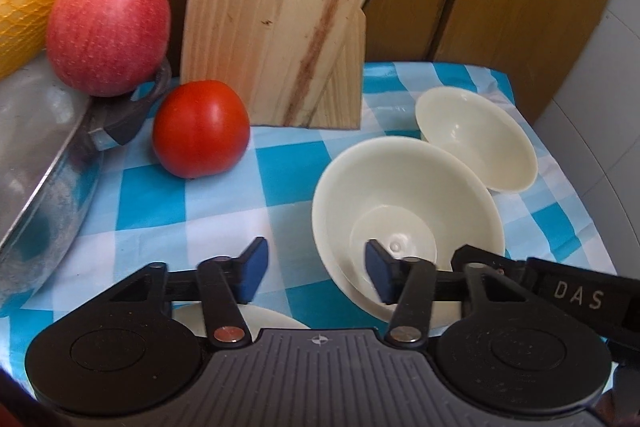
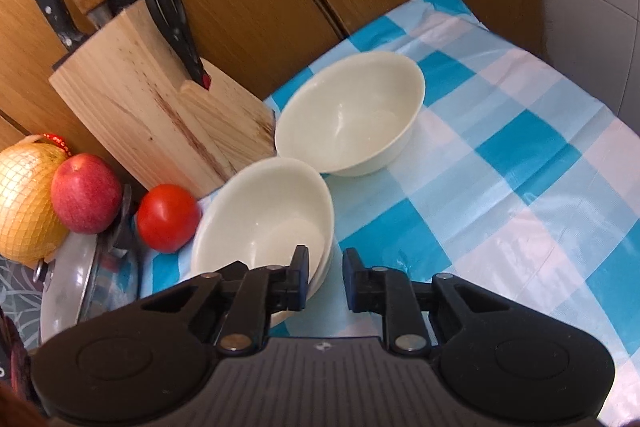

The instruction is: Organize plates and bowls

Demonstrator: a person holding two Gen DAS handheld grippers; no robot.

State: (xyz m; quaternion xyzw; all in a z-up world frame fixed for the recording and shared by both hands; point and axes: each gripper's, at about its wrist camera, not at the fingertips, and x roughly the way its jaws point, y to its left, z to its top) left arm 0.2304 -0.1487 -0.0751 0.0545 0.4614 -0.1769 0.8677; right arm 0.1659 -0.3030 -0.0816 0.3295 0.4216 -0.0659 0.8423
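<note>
Between the left gripper's (image 1: 316, 269) parted pads sits the near rim of the stacked cream bowls (image 1: 404, 203) (no contact visible), right gripper (image 2: 326, 277) nearly closed astride their right rim, second bowl (image 2: 352, 115) just beyond.

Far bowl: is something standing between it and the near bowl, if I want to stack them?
Nothing visible. The far bowl sits just behind the near bowl on the cloth; the knife block stands beside them, not between.

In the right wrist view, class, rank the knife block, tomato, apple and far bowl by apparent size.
1. knife block
2. far bowl
3. apple and tomato: look alike, so no ranking.
</note>
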